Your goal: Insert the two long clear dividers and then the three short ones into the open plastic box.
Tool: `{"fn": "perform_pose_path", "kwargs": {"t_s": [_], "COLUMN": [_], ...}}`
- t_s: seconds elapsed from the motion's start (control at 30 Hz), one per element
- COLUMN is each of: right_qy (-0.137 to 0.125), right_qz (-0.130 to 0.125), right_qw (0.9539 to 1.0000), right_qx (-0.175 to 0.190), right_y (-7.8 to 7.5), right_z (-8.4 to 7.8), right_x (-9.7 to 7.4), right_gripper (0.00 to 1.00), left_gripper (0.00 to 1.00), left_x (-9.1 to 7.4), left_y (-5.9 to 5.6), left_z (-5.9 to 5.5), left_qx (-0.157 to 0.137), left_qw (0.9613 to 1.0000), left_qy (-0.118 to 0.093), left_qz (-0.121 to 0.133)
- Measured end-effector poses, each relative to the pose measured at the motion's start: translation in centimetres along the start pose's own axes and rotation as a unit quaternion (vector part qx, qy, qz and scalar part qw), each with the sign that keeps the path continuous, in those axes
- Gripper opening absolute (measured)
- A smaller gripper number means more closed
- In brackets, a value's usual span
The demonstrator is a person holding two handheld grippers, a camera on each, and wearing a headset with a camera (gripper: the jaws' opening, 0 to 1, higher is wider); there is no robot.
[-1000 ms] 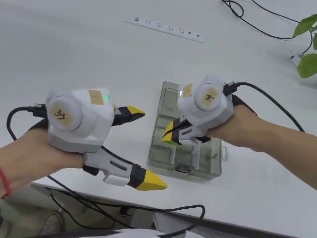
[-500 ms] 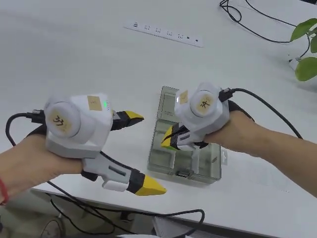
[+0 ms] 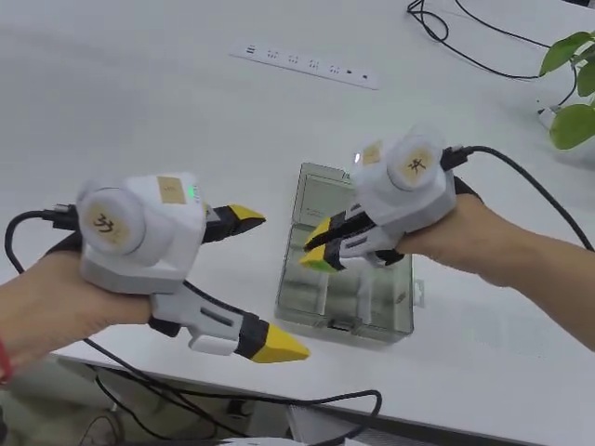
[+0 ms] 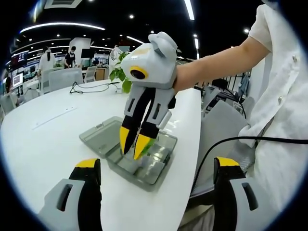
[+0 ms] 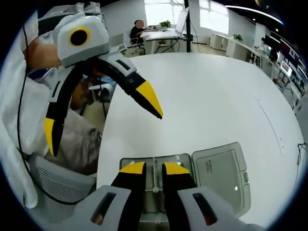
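Our right gripper [image 3: 316, 251] hangs over the open plastic box [image 3: 367, 311], jaws pinched narrow. Is a clear divider between them? We can't tell, it's too transparent. The box sits directly beneath those tips, its lid [image 3: 321, 186] lying flat just beyond them. The left gripper [image 3: 262, 282] is spread wide, holding nothing, just beside the box. The danger is that nothing braces the box, so a crooked push could skid it or wedge a divider off its slot.

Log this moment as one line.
right claw nearly closed above open clear plastic box, grip unclear | left claw wide open beside box
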State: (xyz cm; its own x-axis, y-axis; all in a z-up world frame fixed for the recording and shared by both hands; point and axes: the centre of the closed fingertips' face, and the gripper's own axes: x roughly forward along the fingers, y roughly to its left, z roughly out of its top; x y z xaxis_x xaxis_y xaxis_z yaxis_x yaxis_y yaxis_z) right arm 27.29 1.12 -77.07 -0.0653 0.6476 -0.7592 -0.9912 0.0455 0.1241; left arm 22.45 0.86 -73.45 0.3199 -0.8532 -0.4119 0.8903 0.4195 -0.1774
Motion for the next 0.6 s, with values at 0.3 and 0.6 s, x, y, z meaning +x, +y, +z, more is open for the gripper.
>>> {"fn": "perform_pose_path", "kwargs": {"t_s": [0.3, 0.6], "right_qy": [-0.039, -0.046], "right_qz": [-0.007, -0.018], "right_qw": [0.9991, 0.9987], "right_qx": [0.019, 0.015], "right_y": [-0.4, 0.7], "right_z": [0.7, 0.2], "right_x": [-3.0, -5.5], "right_gripper": [0.24, 0.33], "left_gripper": [1.00, 1.00], "left_x": [0.0, -0.1], "left_y": [0.0, 0.1], "left_z": [0.2, 0.4], "left_qx": [-0.002, -0.003], "left_qw": [1.0000, 1.0000], "left_qy": [-0.005, -0.007], "left_qz": [0.002, 0.004]}}
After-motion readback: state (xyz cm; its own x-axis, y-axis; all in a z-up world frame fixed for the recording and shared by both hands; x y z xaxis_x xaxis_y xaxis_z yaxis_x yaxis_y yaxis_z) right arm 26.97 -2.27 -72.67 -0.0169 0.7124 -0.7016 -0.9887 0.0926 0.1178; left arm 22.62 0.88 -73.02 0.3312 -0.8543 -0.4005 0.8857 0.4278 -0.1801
